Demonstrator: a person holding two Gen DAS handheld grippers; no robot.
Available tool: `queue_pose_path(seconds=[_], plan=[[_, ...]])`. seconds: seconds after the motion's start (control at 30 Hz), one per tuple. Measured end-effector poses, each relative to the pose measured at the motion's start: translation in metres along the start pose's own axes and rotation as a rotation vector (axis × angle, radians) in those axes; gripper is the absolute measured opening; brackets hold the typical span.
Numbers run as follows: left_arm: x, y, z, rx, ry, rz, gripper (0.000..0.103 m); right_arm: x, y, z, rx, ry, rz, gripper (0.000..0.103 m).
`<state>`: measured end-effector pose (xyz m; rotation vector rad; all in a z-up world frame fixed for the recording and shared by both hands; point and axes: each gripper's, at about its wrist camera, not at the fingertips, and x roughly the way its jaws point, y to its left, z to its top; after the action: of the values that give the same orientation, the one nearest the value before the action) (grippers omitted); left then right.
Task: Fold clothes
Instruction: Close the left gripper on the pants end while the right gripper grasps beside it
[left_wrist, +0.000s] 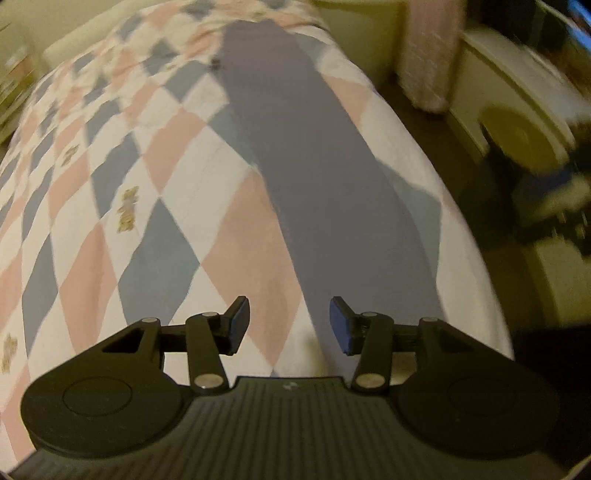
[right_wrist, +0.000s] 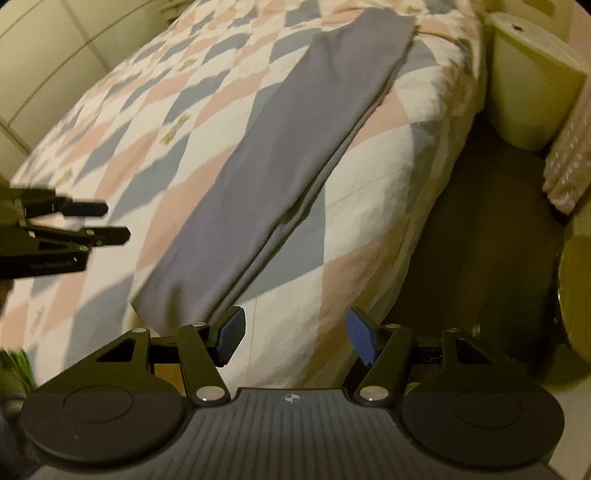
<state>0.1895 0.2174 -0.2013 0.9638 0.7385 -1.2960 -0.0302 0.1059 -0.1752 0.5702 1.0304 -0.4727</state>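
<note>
The grey trousers (right_wrist: 280, 155) lie flat on the bed (right_wrist: 369, 229), legs stacked lengthwise in one long strip. Both the left gripper (left_wrist: 288, 325) and the right gripper (right_wrist: 293, 338) hover at the near end, fingers apart and empty. Judging by this, a crosswise fold remains, needing grips at the near end.

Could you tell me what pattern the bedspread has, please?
Pink, grey-blue and white diamonds on the bedspread, clearest in the right wrist view.

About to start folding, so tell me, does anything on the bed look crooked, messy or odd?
Nothing stands out. The grey trousers lie flat in a long strip on the checked quilt, near its edge. Both grippers, left and right, are open and empty.
</note>
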Motion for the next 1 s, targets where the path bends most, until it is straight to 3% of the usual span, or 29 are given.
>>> queue_pose_path(seconds=[0.1,0.23,0.5,0.63,0.73,0.83,1.0], plan=[[0.004,-0.011,-0.019,0.160,0.001,-0.043,0.052,0.012,0.011,-0.009,-0.085,0.015,-0.004,0.063],[0.013,-0.032,-0.048,0.397,-0.009,-0.051,0.053,0.025,0.036,-0.024,-0.260,0.018,0.002,0.063],[0.036,-0.071,-0.106,0.925,-0.159,0.088,0.053,0.049,0.095,-0.072,-0.757,-0.046,0.008,0.063],[0.051,-0.081,-0.135,1.130,-0.262,0.151,0.054,0.063,0.109,-0.094,-0.923,-0.117,-0.048,0.064],[0.063,-0.085,-0.155,1.240,-0.342,0.204,0.056,0.074,0.120,-0.110,-1.047,-0.171,-0.091,0.071],[0.076,-0.085,-0.169,1.282,-0.414,0.269,0.059,0.084,0.128,-0.126,-1.166,-0.231,-0.139,0.072],[0.088,-0.084,-0.169,1.260,-0.455,0.321,0.060,0.100,0.134,-0.146,-1.314,-0.370,-0.250,0.070]])
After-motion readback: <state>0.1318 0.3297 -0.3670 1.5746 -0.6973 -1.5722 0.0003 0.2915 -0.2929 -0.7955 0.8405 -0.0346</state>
